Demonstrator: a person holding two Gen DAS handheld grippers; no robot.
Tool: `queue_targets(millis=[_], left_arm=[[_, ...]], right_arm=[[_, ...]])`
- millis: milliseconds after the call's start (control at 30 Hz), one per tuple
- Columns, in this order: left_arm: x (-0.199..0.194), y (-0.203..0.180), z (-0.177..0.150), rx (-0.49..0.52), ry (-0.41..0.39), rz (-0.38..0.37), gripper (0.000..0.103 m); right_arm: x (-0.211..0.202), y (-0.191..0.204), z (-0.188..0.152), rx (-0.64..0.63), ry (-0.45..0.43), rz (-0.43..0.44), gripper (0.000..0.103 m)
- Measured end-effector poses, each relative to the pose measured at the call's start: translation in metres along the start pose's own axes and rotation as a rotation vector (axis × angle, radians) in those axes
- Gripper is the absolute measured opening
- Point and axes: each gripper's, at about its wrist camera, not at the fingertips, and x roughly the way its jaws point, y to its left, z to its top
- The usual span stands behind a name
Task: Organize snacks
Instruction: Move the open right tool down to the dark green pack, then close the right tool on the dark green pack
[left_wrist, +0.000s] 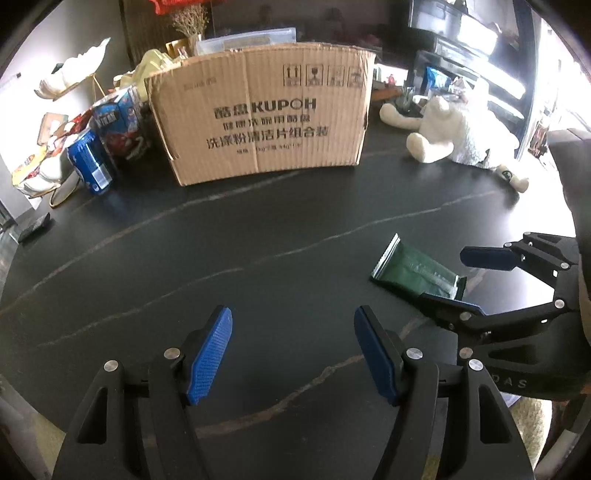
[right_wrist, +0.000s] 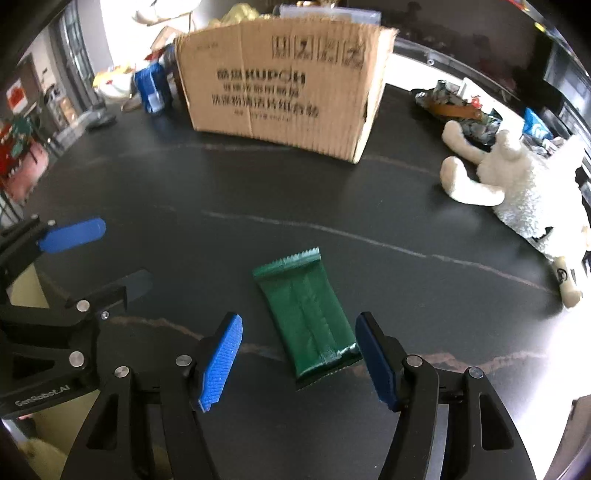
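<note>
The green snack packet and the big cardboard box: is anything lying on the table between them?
Nothing: in the right wrist view only bare dark tabletop separates the green packet from the cardboard box.

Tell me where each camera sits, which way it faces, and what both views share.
Left wrist: on the left claw, looking across the dark table at the cardboard box; own open fingers low, right claw at right.
Right wrist: on the right claw, aimed down at the green snack packet between its open fingers; left claw at left.
Shared: box, packet, plush toy.
</note>
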Motion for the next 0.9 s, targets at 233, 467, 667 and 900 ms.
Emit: queue_targets(millis=[233,467,667,900], left_arm=[[0.012,-0.002,0.000,0.002,0.027,0.006,0.068],[0.020,-0.002,0.001,0.000,0.036,0.010,0.068],[0.024,-0.001,0.002,-0.006,0.041,0.011,0.068],[0.026,0.001,0.002,-0.009,0.048,0.009,0.068]], right_arm=[[0.014,-0.001,0.000,-0.021,0.046,-0.003,0.065],[0.025,-0.005,0.002,-0.005,0.062,0.017,0.064],[0.031,-0.010,0.005,0.020,0.060,0.038,0.064],[0.030,-0.014,0.005,0.054,0.033,0.037,0.054]])
